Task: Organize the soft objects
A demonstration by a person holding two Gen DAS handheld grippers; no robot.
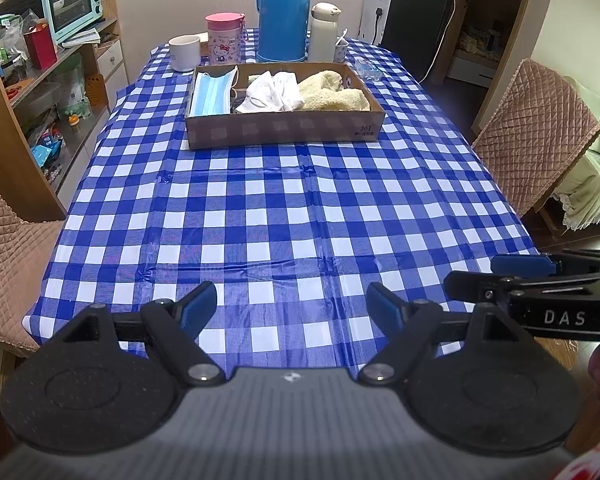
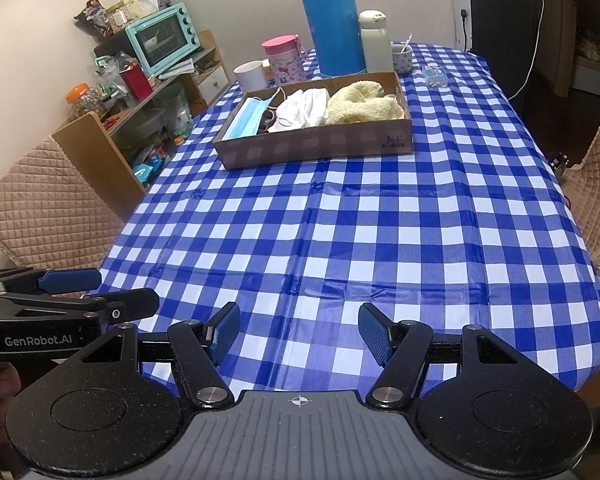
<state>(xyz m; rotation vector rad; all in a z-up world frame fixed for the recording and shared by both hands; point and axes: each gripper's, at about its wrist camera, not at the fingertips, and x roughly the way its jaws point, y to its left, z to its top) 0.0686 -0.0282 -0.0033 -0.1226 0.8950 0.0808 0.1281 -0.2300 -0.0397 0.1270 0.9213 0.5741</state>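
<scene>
Towel point(image 1: 336, 92), cloth point(image 1: 274, 92), mask point(image 1: 212, 94) seen inside box point(image 1: 284, 130). Left gripper point(image 1: 292, 308) released, empty; right gripper point(image 2: 298, 330) likewise. Orange jar lid point(image 2: 77, 91) shown only in right view.

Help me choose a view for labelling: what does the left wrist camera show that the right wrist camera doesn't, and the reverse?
Only the left wrist view shows the pale green covered seat at right. Only the right wrist view shows the orange-lidded jar on the shelves. Both show the cardboard box holding the blue mask, white cloth and yellow towel, plus the open, empty left gripper and right gripper.
</scene>
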